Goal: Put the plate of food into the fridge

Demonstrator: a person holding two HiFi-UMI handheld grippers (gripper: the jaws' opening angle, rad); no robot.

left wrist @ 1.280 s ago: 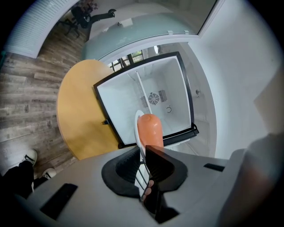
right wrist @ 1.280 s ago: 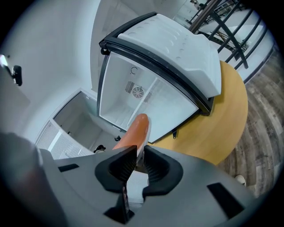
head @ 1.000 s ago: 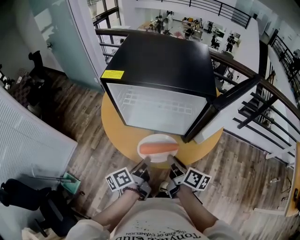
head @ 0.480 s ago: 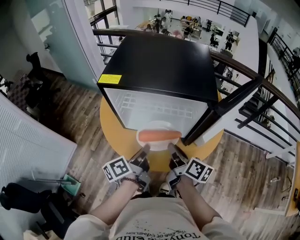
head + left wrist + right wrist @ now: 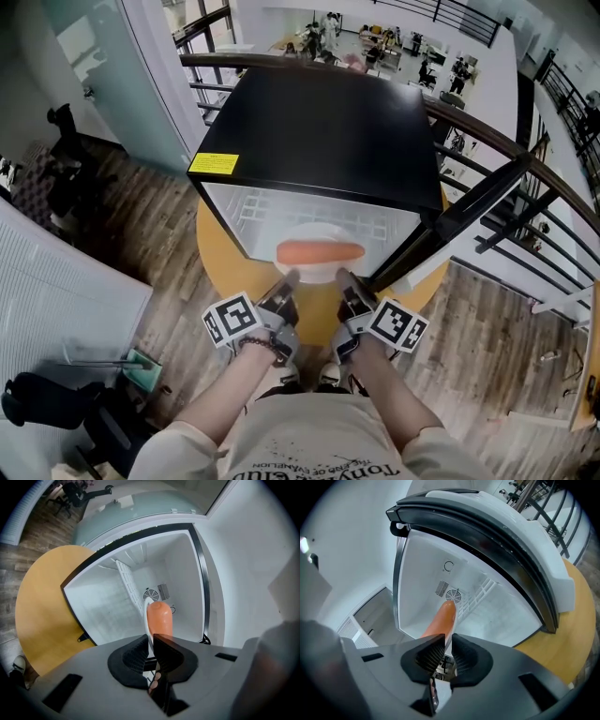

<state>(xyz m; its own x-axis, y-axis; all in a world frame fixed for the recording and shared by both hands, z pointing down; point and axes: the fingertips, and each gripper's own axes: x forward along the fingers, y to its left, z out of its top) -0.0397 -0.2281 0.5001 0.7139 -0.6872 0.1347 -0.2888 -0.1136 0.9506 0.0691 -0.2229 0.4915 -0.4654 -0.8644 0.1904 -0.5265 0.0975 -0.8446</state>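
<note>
A white plate (image 5: pixel 315 267) carrying an orange sausage (image 5: pixel 320 251) hangs at the mouth of the open black mini fridge (image 5: pixel 319 141). My left gripper (image 5: pixel 289 278) is shut on the plate's near-left rim and my right gripper (image 5: pixel 343 278) is shut on its near-right rim. In the left gripper view the plate edge (image 5: pixel 147 620) and sausage (image 5: pixel 159 619) stick out past the jaws toward the white fridge interior (image 5: pixel 136 597). The right gripper view shows the sausage (image 5: pixel 440 619) pointing at the fan grille on the fridge's back wall (image 5: pixel 453 595).
The fridge stands on a round yellow table (image 5: pixel 230 267). Its door (image 5: pixel 459 220) is swung open to the right. A wire shelf (image 5: pixel 309 217) sits inside. A railing (image 5: pixel 553 206) runs behind and to the right, with wood floor (image 5: pixel 169 234) below.
Both grippers have carried the plate forward and a little up, from above the table's front edge to the fridge opening. The grip on the plate is unchanged.
</note>
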